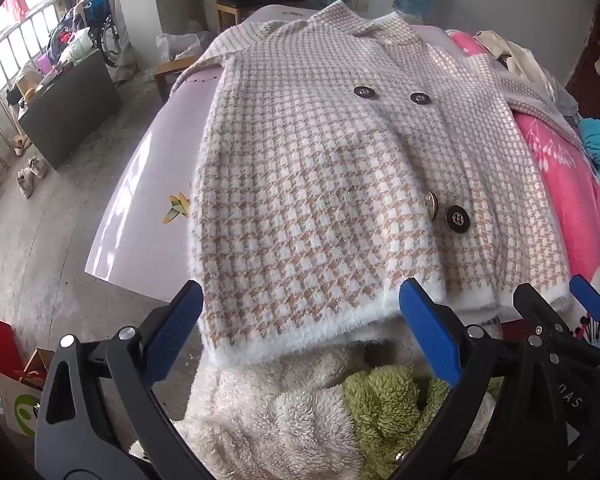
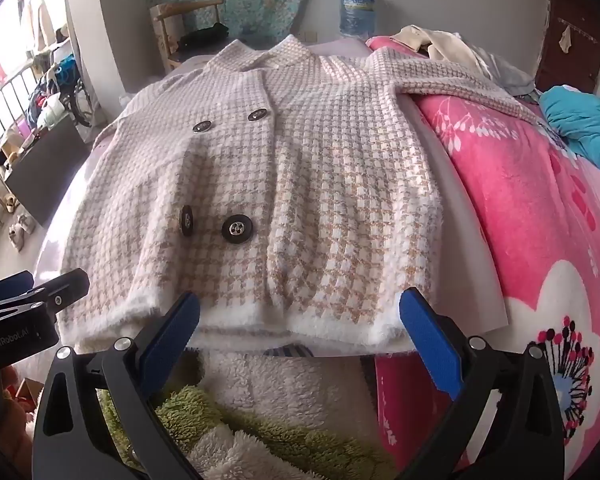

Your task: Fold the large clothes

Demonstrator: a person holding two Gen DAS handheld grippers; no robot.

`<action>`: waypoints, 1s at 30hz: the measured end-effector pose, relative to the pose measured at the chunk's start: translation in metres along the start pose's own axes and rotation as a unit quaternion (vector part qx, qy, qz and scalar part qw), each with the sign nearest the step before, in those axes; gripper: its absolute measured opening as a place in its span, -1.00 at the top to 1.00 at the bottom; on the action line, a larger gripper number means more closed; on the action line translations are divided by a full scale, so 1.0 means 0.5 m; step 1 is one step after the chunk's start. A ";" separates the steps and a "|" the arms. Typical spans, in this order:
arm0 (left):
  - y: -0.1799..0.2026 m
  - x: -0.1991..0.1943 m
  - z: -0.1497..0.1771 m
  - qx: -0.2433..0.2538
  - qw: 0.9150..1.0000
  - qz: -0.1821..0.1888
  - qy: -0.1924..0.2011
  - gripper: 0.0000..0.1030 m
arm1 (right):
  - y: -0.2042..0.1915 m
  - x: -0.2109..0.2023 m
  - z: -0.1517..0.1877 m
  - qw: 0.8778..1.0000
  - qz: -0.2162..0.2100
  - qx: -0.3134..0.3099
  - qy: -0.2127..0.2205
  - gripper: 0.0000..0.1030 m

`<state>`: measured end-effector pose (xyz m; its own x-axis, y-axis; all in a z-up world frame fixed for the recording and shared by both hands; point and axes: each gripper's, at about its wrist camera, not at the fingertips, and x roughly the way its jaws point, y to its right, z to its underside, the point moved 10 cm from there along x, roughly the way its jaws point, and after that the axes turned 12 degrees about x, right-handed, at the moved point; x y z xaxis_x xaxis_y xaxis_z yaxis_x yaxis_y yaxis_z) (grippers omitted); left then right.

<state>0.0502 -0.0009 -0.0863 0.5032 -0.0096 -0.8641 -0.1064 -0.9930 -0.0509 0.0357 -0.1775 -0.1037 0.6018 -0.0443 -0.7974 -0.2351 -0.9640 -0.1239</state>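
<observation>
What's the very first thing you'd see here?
A big fuzzy houndstooth coat with dark buttons, spread flat in the middle. Beside it on the right lies a bright pink flowered blanket. Two open blue-padded grippers, left gripper and right gripper, hover at its white hem.

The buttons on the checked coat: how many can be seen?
4. On the checked coat: an upper pair below the collar, and a lower pair nearer the hem. More may be hidden under the front flap.
</observation>
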 end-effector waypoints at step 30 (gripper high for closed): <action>0.008 -0.002 -0.001 0.000 1.000 0.003 -0.002 -0.84 | -0.004 0.000 0.000 1.000 -0.003 0.002 -0.002 -0.90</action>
<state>0.0497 -0.0046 -0.0854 0.4997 -0.0148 -0.8661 -0.1090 -0.9930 -0.0459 0.0361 -0.1754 -0.1032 0.5996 -0.0374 -0.7994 -0.2347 -0.9632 -0.1310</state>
